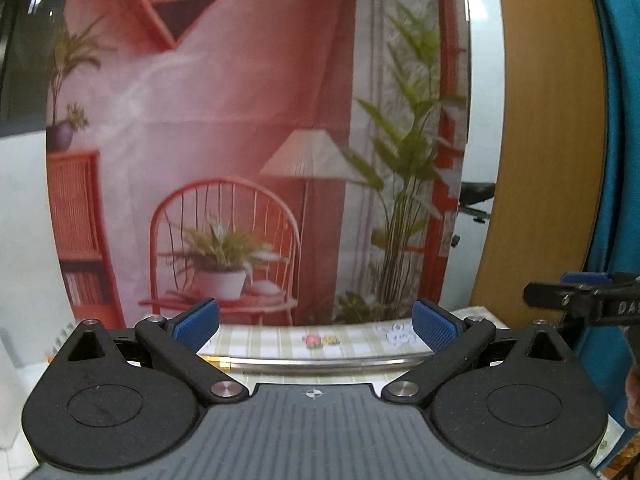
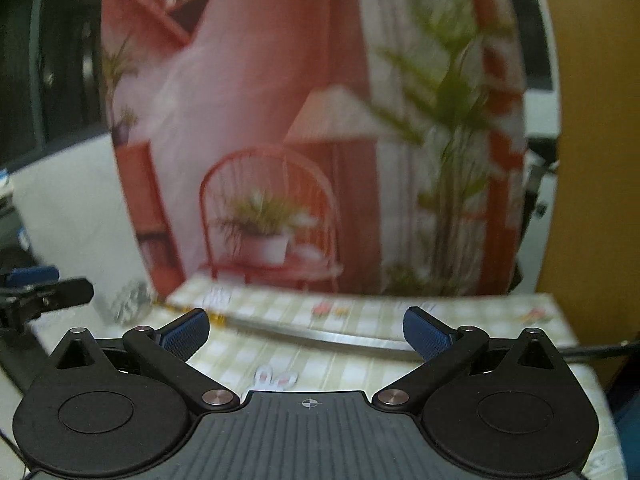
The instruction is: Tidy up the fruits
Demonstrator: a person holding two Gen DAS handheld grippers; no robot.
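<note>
the left gripper [image 1: 316, 322] and right gripper [image 2: 306, 330] both have jaws spread wide, holding nothing. no fruit shows in either view. ahead at 12 o'clock lies the worktop [image 2: 360, 312] under a checked cloth, a printed backdrop [image 1: 240, 120] standing behind it.

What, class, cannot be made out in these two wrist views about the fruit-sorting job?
- Fruit: none visible in either view; both cameras face the printed pink room backdrop.
- Checked tablecloth: near part hidden behind the open right gripper.
- Right view: blurred.
- Left gripper: open; tabletop mostly hidden below it.
</note>
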